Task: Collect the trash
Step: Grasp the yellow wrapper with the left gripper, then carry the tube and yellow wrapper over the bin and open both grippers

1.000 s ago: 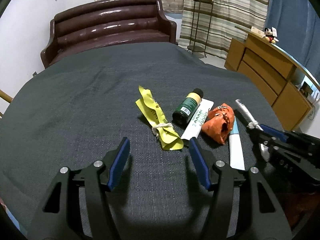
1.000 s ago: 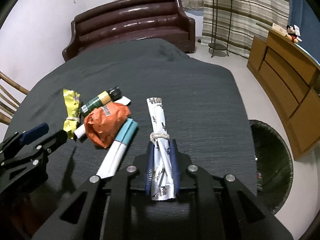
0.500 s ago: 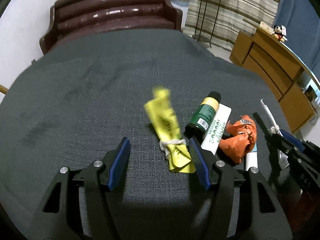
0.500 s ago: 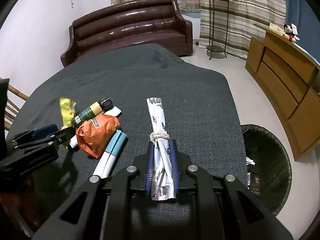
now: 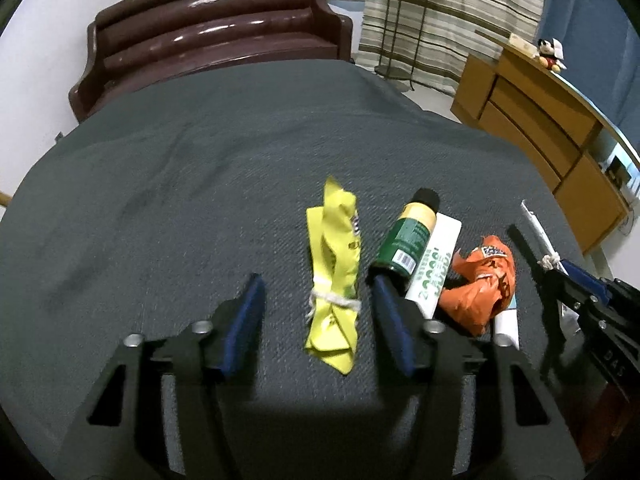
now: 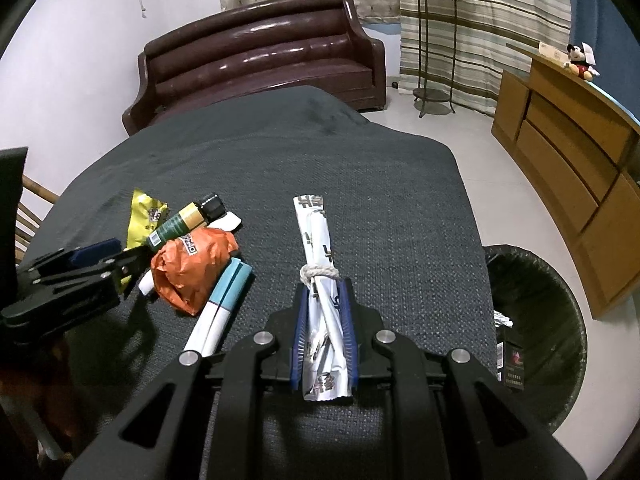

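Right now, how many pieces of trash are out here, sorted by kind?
Wrappers: 3, yellow, orange, white in the right gripper.
Tubes: 2, white-green, white-blue.
Bottles: 1, green.
Total: 6.

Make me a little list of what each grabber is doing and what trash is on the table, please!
left gripper: open, fingers either side of the yellow wrapper
right gripper: shut on the white wrapper, tied with string
still on table: green bottle, white tube, orange wrapper, blue-and-white box
bin: on the floor, right of the table
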### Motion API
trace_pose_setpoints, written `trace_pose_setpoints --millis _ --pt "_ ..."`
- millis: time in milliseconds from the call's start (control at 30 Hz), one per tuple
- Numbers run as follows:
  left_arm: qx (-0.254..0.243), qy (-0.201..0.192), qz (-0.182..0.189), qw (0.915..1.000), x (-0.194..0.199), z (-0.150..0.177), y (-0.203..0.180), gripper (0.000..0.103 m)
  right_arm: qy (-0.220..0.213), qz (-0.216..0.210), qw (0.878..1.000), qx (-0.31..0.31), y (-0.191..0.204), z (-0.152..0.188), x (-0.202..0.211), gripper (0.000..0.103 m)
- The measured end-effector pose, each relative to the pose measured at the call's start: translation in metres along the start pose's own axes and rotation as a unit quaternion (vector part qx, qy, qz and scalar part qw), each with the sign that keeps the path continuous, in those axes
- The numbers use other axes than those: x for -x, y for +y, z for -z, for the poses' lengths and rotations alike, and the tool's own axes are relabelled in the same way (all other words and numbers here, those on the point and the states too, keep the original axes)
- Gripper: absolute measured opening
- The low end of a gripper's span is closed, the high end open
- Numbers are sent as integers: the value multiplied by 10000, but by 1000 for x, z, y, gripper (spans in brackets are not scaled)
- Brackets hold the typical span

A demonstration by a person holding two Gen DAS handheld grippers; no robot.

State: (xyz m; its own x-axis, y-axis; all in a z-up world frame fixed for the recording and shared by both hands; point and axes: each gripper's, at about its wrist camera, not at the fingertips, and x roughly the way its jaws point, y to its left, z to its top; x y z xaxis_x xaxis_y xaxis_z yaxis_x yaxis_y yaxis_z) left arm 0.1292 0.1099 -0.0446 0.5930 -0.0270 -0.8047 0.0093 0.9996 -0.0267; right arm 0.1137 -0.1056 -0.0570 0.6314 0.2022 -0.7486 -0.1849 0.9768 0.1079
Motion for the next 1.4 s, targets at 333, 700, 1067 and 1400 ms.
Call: trace_pose_setpoints --millis 333,700,1067,1400 --pt "-267 -48 324 9991 3 6 -6 23 2 15 10000 -19 0 1 2 17" --pt "-288 -529 240 9979 41 22 -20 23 -204 126 9996 -119 -12 9 24 17" --pt "-415 -972 637 9924 72 24 -77 23 -437 454 9973 -366 -49 17 49 17" --pt "-944 -932 1181 9841 57 19 -160 23 -610 1019 9909 -630 -98 26 69 17"
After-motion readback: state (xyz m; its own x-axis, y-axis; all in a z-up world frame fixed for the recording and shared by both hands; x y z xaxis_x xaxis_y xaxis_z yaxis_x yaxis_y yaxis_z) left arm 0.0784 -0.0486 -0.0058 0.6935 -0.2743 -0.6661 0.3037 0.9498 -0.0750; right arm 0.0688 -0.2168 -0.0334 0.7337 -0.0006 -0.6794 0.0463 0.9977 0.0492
